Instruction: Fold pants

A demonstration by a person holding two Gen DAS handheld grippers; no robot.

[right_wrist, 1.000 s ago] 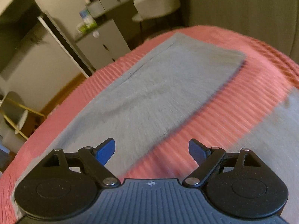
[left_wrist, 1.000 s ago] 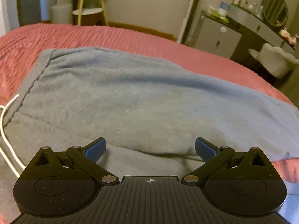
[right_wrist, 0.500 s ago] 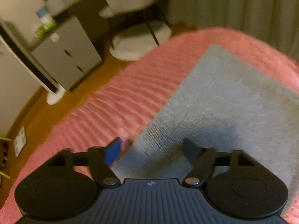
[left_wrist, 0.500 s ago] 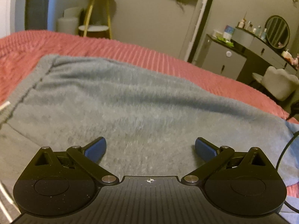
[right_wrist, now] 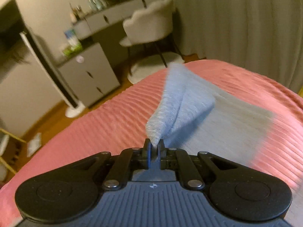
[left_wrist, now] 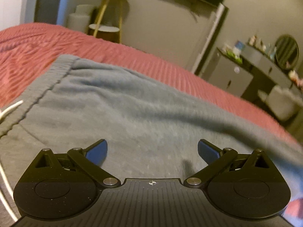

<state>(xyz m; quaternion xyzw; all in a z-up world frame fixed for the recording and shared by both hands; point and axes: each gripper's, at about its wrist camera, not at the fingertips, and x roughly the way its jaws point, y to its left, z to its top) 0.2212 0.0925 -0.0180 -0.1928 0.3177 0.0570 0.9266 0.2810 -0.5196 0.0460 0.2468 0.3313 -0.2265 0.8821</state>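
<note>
Grey pants point(left_wrist: 132, 102) lay spread on a ribbed pink bedspread point(left_wrist: 28, 43), the waistband point(left_wrist: 47, 81) toward 10 o'clock in the left wrist view, a white drawstring point(left_wrist: 11, 107) trailing at 9 o'clock. The left gripper point(left_wrist: 152, 149) hovered over the seat of the garment, jaws released and empty. The right gripper point(right_wrist: 153, 147) was clenched on the edge of one pant leg point(right_wrist: 180, 106), which rose as a tented fold toward 12 o'clock while the rest of the leg lay flat toward 2 o'clock. The step in hand appeared to be the first fold. The next move likely called for carrying the pinched leg across while the left gripper took a hold or pinned the fabric.
</note>
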